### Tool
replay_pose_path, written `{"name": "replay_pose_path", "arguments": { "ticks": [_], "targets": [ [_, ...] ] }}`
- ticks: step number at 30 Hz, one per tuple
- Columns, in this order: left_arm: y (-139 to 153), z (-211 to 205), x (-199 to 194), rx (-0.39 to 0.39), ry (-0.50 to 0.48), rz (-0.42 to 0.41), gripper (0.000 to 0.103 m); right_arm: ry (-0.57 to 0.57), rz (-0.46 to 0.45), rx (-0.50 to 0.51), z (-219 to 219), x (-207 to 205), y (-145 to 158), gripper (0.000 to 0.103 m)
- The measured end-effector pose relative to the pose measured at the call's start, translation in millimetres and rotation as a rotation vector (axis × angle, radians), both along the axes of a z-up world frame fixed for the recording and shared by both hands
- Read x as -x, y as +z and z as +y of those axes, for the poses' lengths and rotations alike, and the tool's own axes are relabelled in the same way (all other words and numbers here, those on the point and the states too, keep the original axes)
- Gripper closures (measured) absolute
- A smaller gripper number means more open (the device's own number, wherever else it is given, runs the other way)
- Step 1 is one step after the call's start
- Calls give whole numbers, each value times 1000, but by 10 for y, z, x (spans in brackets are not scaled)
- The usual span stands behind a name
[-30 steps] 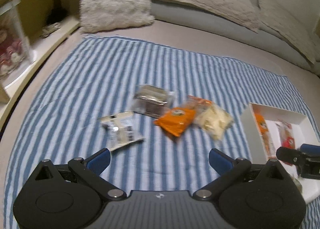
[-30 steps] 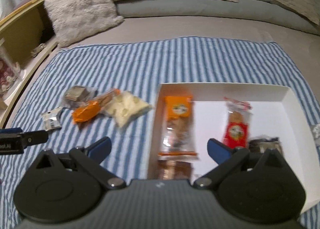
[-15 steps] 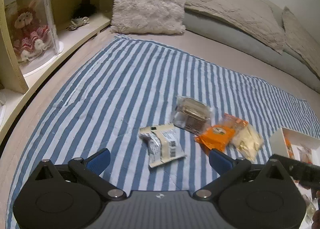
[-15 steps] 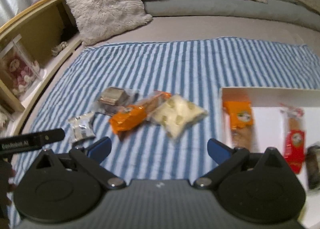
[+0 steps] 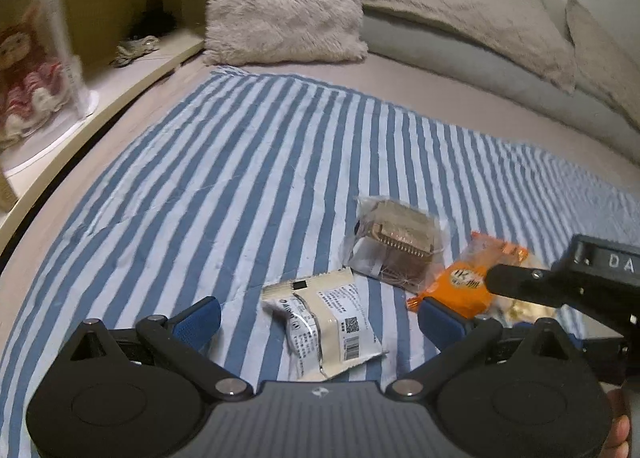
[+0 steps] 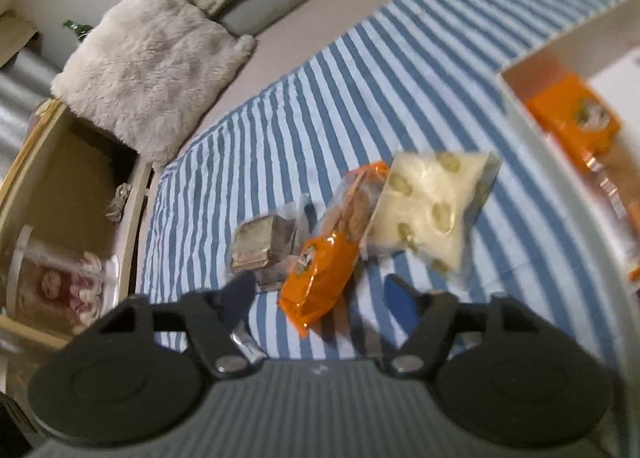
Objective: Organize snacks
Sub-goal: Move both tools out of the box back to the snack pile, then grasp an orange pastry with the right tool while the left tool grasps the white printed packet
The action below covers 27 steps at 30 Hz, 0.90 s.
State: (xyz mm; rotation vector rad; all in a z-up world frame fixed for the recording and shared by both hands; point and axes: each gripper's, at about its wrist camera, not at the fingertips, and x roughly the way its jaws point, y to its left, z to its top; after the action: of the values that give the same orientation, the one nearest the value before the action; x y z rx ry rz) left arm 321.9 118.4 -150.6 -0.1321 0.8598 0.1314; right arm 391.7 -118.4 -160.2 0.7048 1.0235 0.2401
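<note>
Four loose snack packets lie on the blue-striped cloth [image 5: 248,161]. A white packet [image 5: 328,322] lies flat between the fingers of my open left gripper [image 5: 318,320], untouched by the pads. Beyond it are a brown wafer packet [image 5: 396,246] and an orange packet [image 5: 468,282]. My right gripper [image 6: 318,298] is tilted, and its jaws are closing around the near end of the orange packet [image 6: 324,270]; the pads stand apart from it. A pale yellow packet [image 6: 428,209] lies beside it. One of the right gripper's black fingers [image 5: 520,286] reaches over the orange packet.
The white box [image 6: 560,193] stands right of the loose packets, with an orange packet [image 6: 572,121] inside. A fluffy pillow [image 5: 284,1] and sofa cushions [image 5: 460,9] line the back. A low shelf [image 5: 120,81] with a doll in a clear case [image 5: 32,69] runs along the left.
Both grippers sank toward the loose packets. The right one swung left from the box and rolled, and its jaws narrowed around the orange packet. The left now straddles the white packet.
</note>
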Motion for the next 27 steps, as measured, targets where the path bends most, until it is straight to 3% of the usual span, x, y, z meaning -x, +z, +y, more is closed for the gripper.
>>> {"name": "replay_pose_path", "arguments": {
  "ticks": [5, 7, 9, 12, 18, 27],
  "targets": [
    [-150, -87, -124, -71, -20, 42, 0, 27, 16, -49, 92, -158, -219, 35],
    [-188, -113, -137, -105, -30, 56, 0, 32, 31, -66, 108, -228, -313, 42],
    [-207, -118, -142, -138, -37, 63, 0, 34, 42, -61, 119, -286, -387, 61],
    [-208, -97, -129, -161, -35, 66, 0, 58, 30, -27, 159, -320, -465, 62],
    [-162, -45, -116, -136, -12, 56, 0, 199, 11, 46, 125, -319, -287, 67],
    [-199, -106, -203, -119, 11, 69, 0, 547, 2, 154, -50, -16, -25, 71]
  ]
}}
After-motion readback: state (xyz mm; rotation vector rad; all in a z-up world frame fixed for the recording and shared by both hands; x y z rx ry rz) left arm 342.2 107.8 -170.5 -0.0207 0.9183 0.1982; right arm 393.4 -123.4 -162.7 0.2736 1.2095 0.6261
